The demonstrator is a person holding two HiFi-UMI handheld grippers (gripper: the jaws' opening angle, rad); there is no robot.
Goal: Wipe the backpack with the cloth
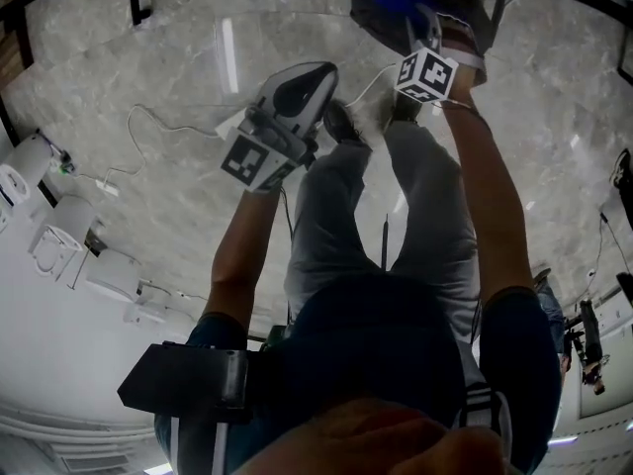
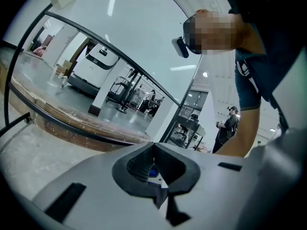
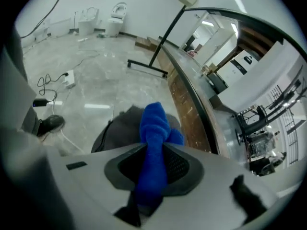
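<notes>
A dark backpack (image 1: 465, 13) lies on the marbled floor at the top of the head view; in the right gripper view the backpack (image 3: 120, 128) shows just beyond the jaws. My right gripper (image 1: 420, 28) points steeply down at it and is shut on a blue cloth (image 3: 154, 143), which bunches up past the pads; the cloth (image 1: 398, 1) appears as a blue patch over the bag. My left gripper (image 1: 321, 72) hangs to the left, apart from the bag. In its own view the left gripper (image 2: 154, 164) has its dark pads together and nothing between them.
A white cable and power strip (image 1: 227, 122) trail over the floor near the person's shoes (image 1: 341, 122). White fixtures (image 1: 59, 236) stand at the left. A black metal frame (image 3: 163, 42) and a wood-edged platform (image 3: 192, 104) run beside the backpack.
</notes>
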